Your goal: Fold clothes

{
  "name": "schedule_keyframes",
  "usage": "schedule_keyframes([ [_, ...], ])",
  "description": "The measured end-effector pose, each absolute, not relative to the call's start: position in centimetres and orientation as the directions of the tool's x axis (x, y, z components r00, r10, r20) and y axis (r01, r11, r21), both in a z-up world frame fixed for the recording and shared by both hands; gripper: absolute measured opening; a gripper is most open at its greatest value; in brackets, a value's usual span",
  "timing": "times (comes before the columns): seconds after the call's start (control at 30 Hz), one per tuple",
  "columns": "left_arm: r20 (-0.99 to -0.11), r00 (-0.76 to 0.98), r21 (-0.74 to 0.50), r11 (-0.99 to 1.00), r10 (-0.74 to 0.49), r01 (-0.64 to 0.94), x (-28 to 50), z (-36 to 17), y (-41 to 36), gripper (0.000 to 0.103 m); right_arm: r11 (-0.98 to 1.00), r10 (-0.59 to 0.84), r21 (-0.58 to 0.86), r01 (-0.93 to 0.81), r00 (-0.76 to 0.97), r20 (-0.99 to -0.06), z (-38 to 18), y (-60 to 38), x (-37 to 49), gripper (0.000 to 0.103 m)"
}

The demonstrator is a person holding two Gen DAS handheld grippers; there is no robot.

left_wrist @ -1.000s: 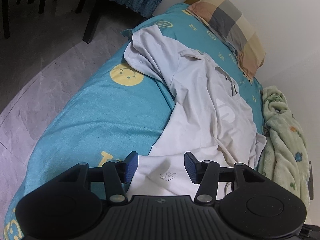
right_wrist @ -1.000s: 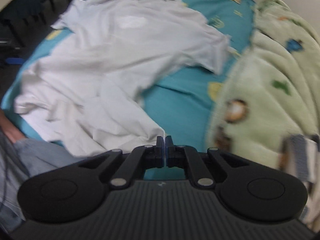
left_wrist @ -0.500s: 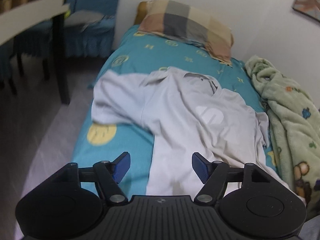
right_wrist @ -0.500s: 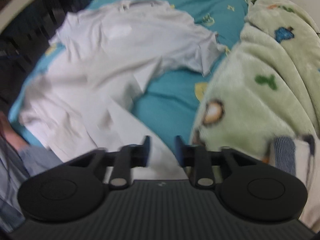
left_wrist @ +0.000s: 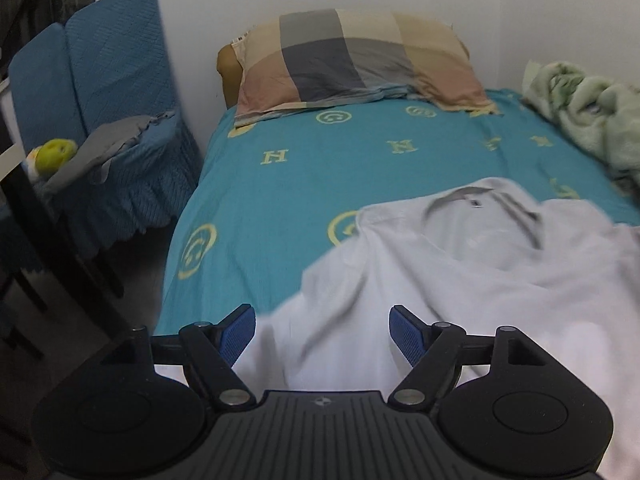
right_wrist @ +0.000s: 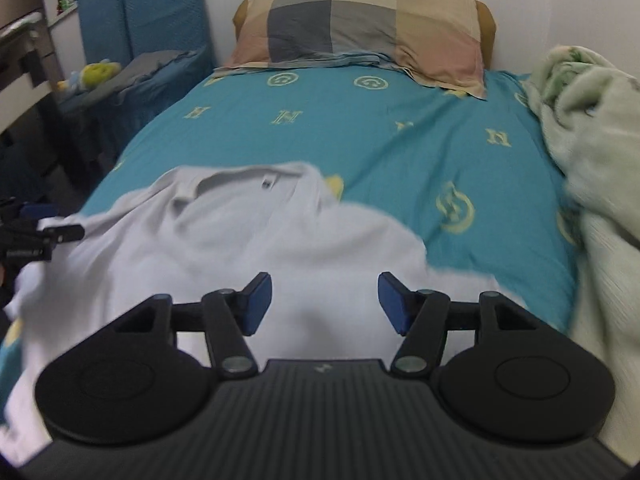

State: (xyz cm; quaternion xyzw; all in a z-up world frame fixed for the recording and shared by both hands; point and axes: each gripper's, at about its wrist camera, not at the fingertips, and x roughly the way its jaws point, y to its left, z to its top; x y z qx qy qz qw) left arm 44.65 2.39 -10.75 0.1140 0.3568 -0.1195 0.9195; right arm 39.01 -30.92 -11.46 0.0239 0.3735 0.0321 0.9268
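Note:
A white T-shirt (left_wrist: 420, 280) lies spread on the teal bed sheet, its collar (left_wrist: 476, 204) toward the pillow. In the right wrist view the same T-shirt (right_wrist: 248, 240) fills the near left of the bed. My left gripper (left_wrist: 322, 334) is open above the shirt's left shoulder and sleeve, with nothing between its blue pads. My right gripper (right_wrist: 320, 302) is open over the shirt's right side, also holding nothing. The left gripper's tip (right_wrist: 44, 236) shows at the left edge of the right wrist view, beside the shirt's sleeve.
A checked pillow (left_wrist: 352, 60) lies at the head of the bed (left_wrist: 304, 168) against the wall. A bunched green blanket (right_wrist: 592, 152) runs along the right side. Blue-covered chairs (left_wrist: 100, 92) with a grey cloth and a yellow toy stand to the left.
Both grippers have moved from the shirt's hem toward its shoulders, now facing the pillow. The right gripper went from shut to wide open, and the left has opened wider.

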Motion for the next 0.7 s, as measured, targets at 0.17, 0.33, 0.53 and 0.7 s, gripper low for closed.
schedule_keyframes([
  [0.17,-0.712,0.674,0.087,0.927,-0.198,0.365,51.5,-14.8,0.7,0.078,0.994,0.083,0.108,-0.011,0.717,-0.692,-16.1,-30.5,48.1,0.061],
  [0.33,-0.716,0.646,0.052,0.901,-0.267,0.43,54.7,-15.0,0.2,0.037,0.999,0.041,0.045,-0.013,0.718,-0.695,-17.9,-29.4,51.3,0.061],
  [0.53,-0.726,0.652,0.118,0.894,-0.219,0.432,54.7,-13.1,-1.2,0.004,0.999,-0.025,-0.042,-0.005,0.73,-0.683,-16.0,-28.1,51.1,0.009],
  [0.7,-0.635,0.752,0.133,0.932,-0.181,0.337,54.9,-9.4,-0.1,0.004,0.996,-0.081,-0.029,0.079,0.795,-0.601,-12.1,-28.9,51.5,0.008],
])
